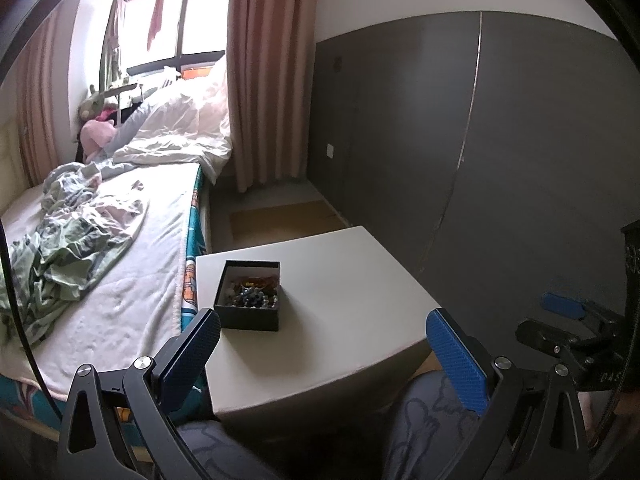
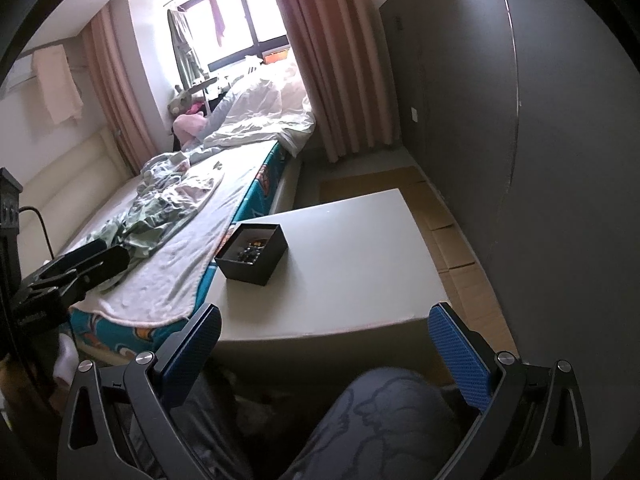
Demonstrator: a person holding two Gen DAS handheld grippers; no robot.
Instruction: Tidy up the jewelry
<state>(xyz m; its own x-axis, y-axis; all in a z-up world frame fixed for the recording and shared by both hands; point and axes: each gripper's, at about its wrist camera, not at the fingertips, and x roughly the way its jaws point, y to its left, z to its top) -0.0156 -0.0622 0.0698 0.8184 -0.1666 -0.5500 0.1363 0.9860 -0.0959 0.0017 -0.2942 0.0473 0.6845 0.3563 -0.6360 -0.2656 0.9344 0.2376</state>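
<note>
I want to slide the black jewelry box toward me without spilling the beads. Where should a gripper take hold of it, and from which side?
Grip the near wall of the black box at its rim, coming from above with one finger inside and one outside. It is open-topped, sits flat on the white table, and looks too wide to span. The left gripper, open and closest, probably suits best.

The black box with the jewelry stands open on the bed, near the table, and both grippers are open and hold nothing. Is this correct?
Not quite: the black box stands on the white table, at the edge nearest the bed, as the left wrist view shows. It is open, and the left gripper and right gripper are open and empty.
</note>
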